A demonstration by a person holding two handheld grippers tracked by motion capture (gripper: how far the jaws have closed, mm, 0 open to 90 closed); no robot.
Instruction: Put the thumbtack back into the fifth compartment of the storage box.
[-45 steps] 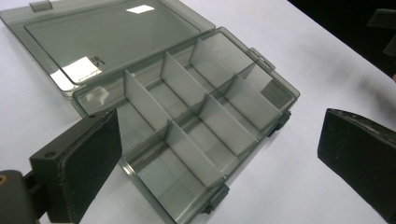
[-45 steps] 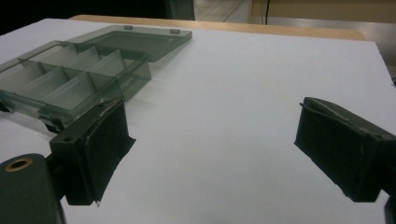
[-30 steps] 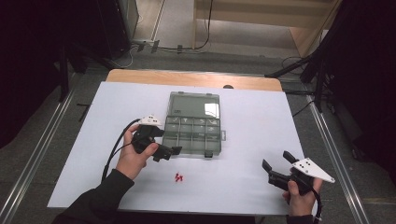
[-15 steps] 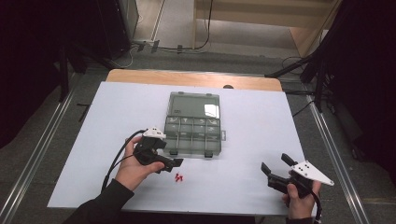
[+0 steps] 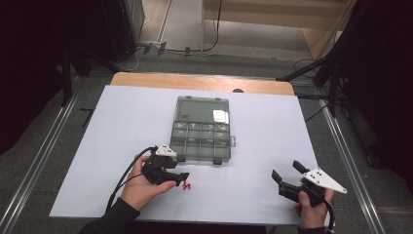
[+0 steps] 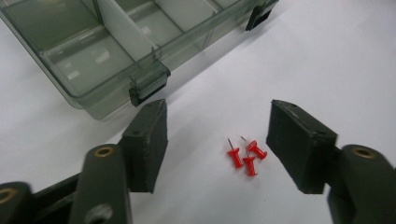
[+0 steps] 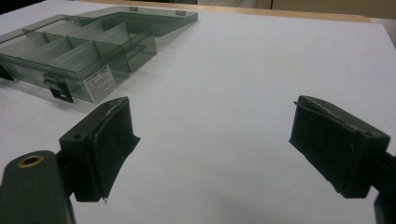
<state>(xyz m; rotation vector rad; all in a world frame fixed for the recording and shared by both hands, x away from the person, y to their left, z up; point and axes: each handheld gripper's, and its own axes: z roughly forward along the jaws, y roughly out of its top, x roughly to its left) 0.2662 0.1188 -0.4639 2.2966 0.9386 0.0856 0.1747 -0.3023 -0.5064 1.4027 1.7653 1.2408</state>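
Note:
Three red pushpins [image 6: 245, 156] lie in a small cluster on the white table, just in front of the smoky clear compartment box [image 6: 107, 51]. My left gripper [image 6: 218, 133] is low over the table and its jaws have just been closing. The pins sit between the jaws, closer to the right pad, and neither pad touches them. From above, the left gripper [image 5: 181, 177] points right at the pushpins [image 5: 187, 185], below the box [image 5: 202, 141]. Near the table's front right, my right gripper [image 5: 286, 170] is held open with nothing in it. Its jaws [image 7: 210, 126] frame bare table.
The box's lid [image 5: 202, 109] lies open flat toward the far side, and its compartments [image 7: 79, 46] look empty. The white table sheet [image 5: 122, 117] has bare room to the left and right of the box. A wooden edge [image 5: 195, 82] runs along the back.
My left hand has come away from the box's front edge, toward the near side and down to the pushpins, and its jaws have narrowed. The right gripper has stayed put.

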